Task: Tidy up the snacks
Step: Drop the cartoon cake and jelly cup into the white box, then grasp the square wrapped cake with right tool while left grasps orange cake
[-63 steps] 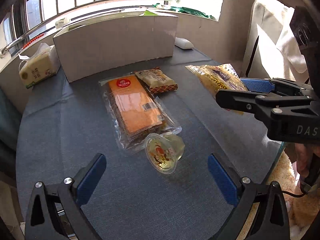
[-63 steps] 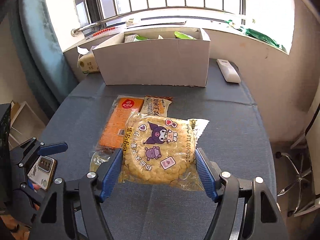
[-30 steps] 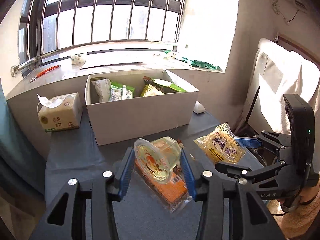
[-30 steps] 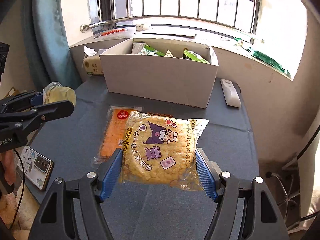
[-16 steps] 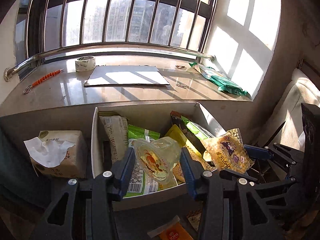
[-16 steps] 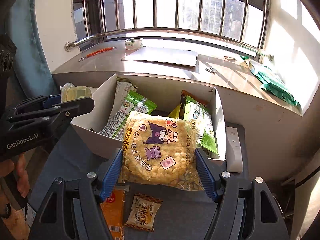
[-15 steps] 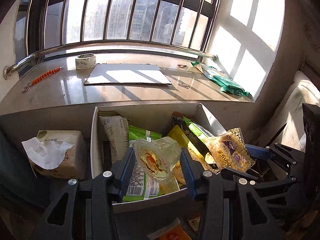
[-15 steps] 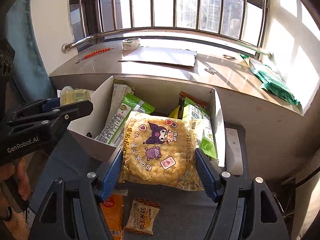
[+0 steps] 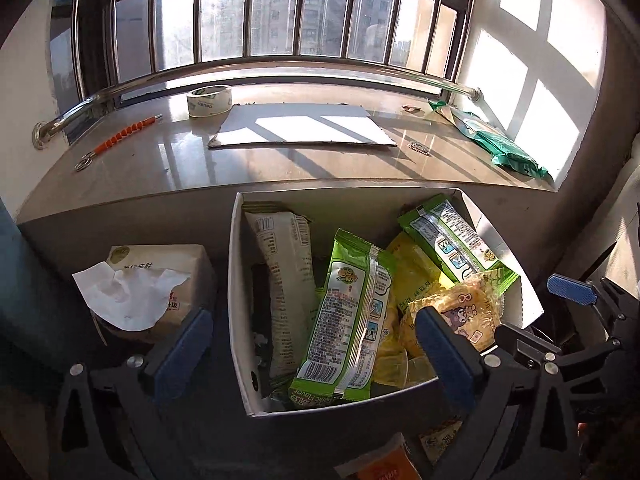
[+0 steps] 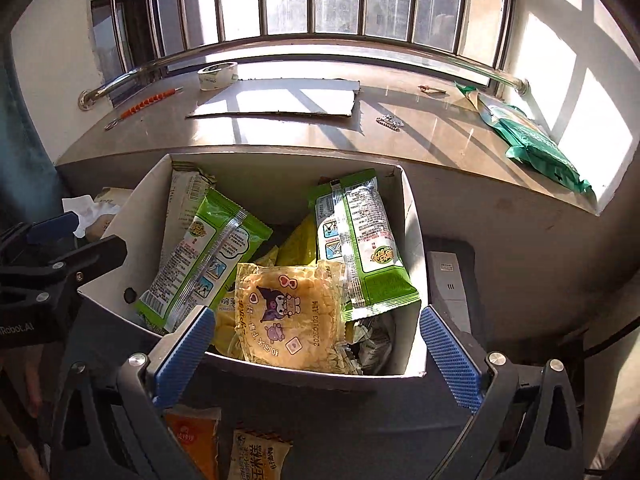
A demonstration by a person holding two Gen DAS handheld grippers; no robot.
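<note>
The cardboard box [image 10: 410, 216] stands on the desk [image 10: 304, 404] against the wall below the windowsill, and it already holds most of the snacks: a pale long packet [image 9: 286, 276] leaning along its left wall, two green chip bags [image 10: 204, 264], a yellow bag beneath them, and the yellow cartoon-print snack pack [image 10: 290, 314] lying flat on top at the near edge. No jelly cup can be made out inside. Two snacks are not yet in: an orange wafer pack [image 10: 194, 440] and a small beige cake packet [image 10: 258, 458] lie side by side on the desk just in front of the box's near wall, below and slightly left of the right tongs [image 10: 316, 354]. Both appear to have their long axes running toward the box, though only their far ends show. The right tongs are judged the nearer; the next reach means drawing back and down from the box.

Both tongs are spread wide and grip nothing. The right pair hover over the box's near rim, straddling the cartoon-print pack without touching it. The left tongs [image 9: 316, 348] hang over the box's left half, one pad outside the left wall by the tissue pack [image 9: 160, 288].
</note>
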